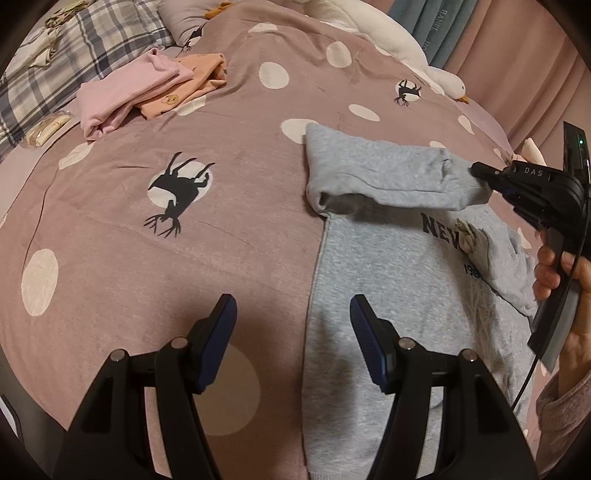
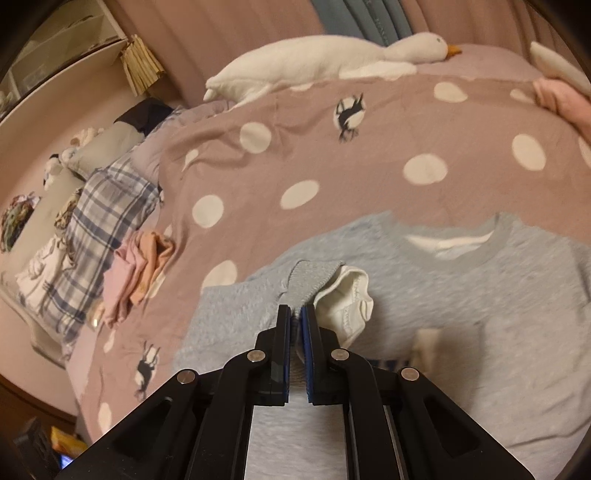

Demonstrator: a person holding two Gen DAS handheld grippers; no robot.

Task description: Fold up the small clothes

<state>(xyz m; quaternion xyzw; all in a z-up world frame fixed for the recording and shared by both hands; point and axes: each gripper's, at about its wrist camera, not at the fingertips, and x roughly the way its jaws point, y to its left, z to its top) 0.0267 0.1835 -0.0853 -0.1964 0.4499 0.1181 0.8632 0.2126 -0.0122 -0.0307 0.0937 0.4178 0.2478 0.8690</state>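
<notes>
1. The dusty-pink duvet [image 1: 184, 258] with white polka dots and black deer prints is covering the whole bed, so I'm using it as the landmark.
2. A white plush goose [image 2: 314, 62] is lying along the duvet's far edge, orange beak pointing away from the pillows.
3. A blue-and-white plaid pillow [image 1: 92, 44] is sitting just off the duvet's head end.
4. Pinkish curtains [image 2: 221, 33] are hanging behind the duvet, past the goose.
5. A blue-grey garment [image 1: 439, 33] with lettering is hanging against those curtains, above the duvet's far edge.
</notes>
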